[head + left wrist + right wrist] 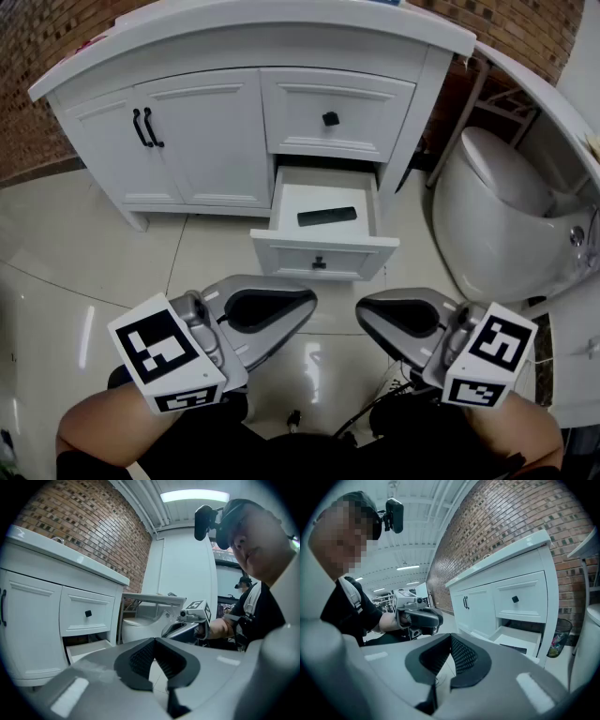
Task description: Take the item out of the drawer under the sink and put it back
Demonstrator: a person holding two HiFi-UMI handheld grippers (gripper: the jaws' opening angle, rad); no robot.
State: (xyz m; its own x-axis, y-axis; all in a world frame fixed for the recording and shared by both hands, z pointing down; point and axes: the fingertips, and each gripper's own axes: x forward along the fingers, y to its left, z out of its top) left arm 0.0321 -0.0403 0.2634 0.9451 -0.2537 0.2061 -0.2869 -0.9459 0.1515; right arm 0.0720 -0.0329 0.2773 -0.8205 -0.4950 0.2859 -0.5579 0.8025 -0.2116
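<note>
- Flat black item [326, 216] in open drawer [356, 255]: too small to identify.
- Drawer rear: hidden under cabinet [206, 141].
- Toilet [497, 216]: cut off by right edge.
- Bin [558, 637] contents: blurred, indistinct.

Noted from my position: white toilet [506, 225] at two o'clock, lid down. Glossy pale tiled floor [75, 272] from nine round to six o'clock. Red brick wall [37, 47] at ten o'clock. Two white cabinet doors [211, 141] at eleven o'clock, both shut, with paired black handles [147, 127] side by side.
</note>
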